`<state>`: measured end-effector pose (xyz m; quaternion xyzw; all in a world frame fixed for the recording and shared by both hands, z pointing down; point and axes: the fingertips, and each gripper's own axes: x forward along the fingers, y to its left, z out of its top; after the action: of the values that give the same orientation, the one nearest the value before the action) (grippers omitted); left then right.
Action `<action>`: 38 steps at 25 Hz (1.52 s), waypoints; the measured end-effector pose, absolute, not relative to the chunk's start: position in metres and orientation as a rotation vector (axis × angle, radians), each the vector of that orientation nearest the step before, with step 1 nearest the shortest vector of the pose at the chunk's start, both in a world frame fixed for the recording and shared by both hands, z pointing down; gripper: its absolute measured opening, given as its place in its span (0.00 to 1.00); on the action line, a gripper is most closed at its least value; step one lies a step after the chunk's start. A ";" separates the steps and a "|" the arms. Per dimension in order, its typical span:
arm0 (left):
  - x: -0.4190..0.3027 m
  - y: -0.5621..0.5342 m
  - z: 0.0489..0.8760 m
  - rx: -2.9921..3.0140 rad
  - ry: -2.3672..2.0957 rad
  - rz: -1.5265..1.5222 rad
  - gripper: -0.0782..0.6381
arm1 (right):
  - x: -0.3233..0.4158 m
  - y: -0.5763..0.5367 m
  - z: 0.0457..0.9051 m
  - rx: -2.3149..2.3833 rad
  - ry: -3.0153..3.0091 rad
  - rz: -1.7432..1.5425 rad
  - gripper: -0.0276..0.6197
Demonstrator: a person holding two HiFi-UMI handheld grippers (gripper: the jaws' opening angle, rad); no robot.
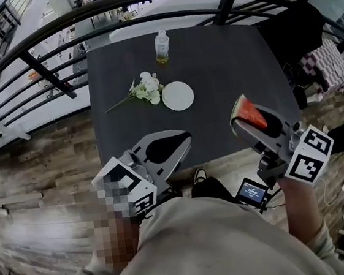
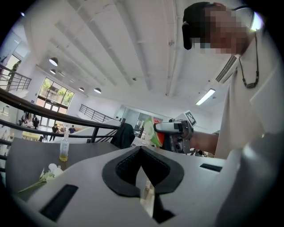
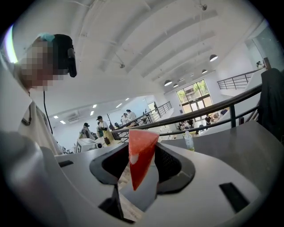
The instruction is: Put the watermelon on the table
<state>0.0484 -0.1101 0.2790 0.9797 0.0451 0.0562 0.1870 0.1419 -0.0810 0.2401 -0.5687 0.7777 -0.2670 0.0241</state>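
A red watermelon wedge with a green rind (image 1: pixel 249 114) is gripped by my right gripper (image 1: pixel 244 124), which hovers over the near right edge of the dark table (image 1: pixel 225 66). In the right gripper view the slice (image 3: pixel 140 153) stands upright between the black pads, point down. My left gripper (image 1: pixel 186 139) is at the table's near edge, left of the right one, its jaws shut and holding nothing. In the left gripper view the shut tips (image 2: pixel 141 148) point across the table, and the watermelon (image 2: pixel 154 131) shows beyond them in the other gripper.
On the table lie a white plate (image 1: pixel 178 95), a bunch of white flowers (image 1: pixel 147 88) and a small bottle (image 1: pixel 162 47) near the far edge. A black railing (image 1: pixel 55 36) curves behind the table. A dark jacket on a chair (image 1: pixel 296 33) stands at the right.
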 end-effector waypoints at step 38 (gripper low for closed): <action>0.113 -0.199 0.265 2.711 -0.320 0.159 0.12 | 0.221 -0.164 0.263 -1.438 2.625 -0.751 0.34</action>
<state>0.1133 -0.1993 0.2654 0.9710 -0.1146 0.0570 0.2021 0.2205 -0.1643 0.2634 -0.4657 0.8503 -0.2434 0.0280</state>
